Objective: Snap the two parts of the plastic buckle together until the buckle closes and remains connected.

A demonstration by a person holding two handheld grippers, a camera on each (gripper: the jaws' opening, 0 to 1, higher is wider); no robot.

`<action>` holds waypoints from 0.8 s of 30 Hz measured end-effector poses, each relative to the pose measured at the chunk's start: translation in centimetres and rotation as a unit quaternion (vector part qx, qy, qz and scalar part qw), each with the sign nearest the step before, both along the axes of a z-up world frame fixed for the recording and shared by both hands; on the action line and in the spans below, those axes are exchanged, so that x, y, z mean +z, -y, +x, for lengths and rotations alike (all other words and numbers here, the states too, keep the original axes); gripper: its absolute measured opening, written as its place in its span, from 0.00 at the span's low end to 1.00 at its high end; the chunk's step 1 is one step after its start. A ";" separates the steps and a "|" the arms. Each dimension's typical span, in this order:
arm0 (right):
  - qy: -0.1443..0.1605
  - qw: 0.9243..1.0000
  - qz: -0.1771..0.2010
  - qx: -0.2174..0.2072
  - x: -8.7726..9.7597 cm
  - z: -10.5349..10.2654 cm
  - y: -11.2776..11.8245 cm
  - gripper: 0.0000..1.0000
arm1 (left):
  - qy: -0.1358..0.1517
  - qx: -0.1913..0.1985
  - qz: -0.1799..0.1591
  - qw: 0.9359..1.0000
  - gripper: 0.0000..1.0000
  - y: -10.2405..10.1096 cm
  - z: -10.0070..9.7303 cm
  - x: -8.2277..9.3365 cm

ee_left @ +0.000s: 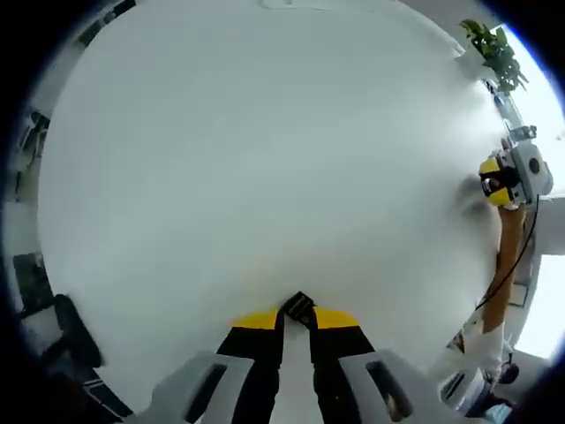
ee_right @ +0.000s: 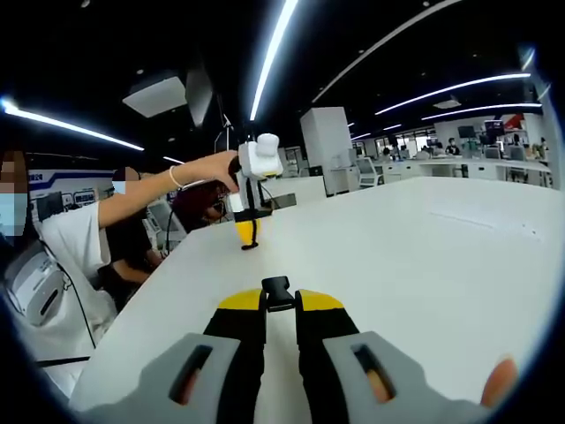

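My left gripper (ee_left: 297, 318) has its yellow-tipped jaws shut on a small black buckle part (ee_left: 298, 306), held just over the white table (ee_left: 265, 159). In the right gripper view my right gripper (ee_right: 280, 302) is likewise shut on the other black buckle part (ee_right: 277, 291), which sticks out past its tips. The two grippers are far apart. The right gripper (ee_left: 496, 187) appears at the far right edge of the left gripper view, held by a hand. Across the table (ee_right: 424, 238) in the right gripper view, the left gripper (ee_right: 248, 237) points down at the tabletop with something dark at its tips.
A potted plant (ee_left: 494, 44) stands beyond the table's far right edge. A dark chair (ee_left: 75, 331) sits off the left edge. A person's arm (ee_right: 168, 190) reaches over the table's left side. Office desks and monitors fill the background.
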State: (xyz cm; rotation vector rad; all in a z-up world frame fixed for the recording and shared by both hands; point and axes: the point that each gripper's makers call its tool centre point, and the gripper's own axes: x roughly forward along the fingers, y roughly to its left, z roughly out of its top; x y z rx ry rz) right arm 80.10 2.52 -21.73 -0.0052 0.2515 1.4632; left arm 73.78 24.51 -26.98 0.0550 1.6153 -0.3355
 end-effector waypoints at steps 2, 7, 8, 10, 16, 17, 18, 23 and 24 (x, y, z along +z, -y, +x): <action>0.001 1.000 0.001 0.000 0.0 0.0 0.0 0.12 | 0.002 -0.005 -0.005 1.000 0.11 0.2 -0.3 -0.1; 0.000 1.000 0.001 0.000 0.0 -0.1 -0.1 0.12 | 0.026 -0.043 -0.038 0.998 0.15 1.2 -0.3 0.0; 0.000 1.000 0.001 -0.001 0.0 -0.1 -0.1 0.12 | 0.037 -0.049 -0.060 0.996 0.18 1.8 -0.2 0.1; 0.000 1.000 0.001 0.000 0.1 -0.2 -0.1 0.12 | 0.074 -0.050 -0.082 0.993 0.29 2.3 0.6 0.5; -0.001 1.000 0.000 0.000 0.0 -0.2 -0.1 0.12 | 0.107 -0.137 -0.053 0.983 0.41 1.0 -0.2 0.6; -0.001 1.000 0.000 0.000 0.0 -0.2 -0.1 0.12 | 0.112 -0.158 -0.051 0.980 0.41 0.9 -0.5 0.5; 0.000 1.000 -0.001 0.000 0.0 -0.2 -0.1 0.12 | 0.119 -0.180 -0.048 0.975 0.39 0.9 -0.7 0.4; -0.002 1.000 -0.001 0.000 -0.1 -0.3 -0.2 0.12 | 0.168 -0.269 -0.061 0.946 0.33 1.8 -2.2 0.5; -0.002 1.000 -0.001 0.000 -0.1 -0.3 -0.2 0.12 | 0.173 -0.284 -0.068 0.941 0.33 2.1 -2.7 0.5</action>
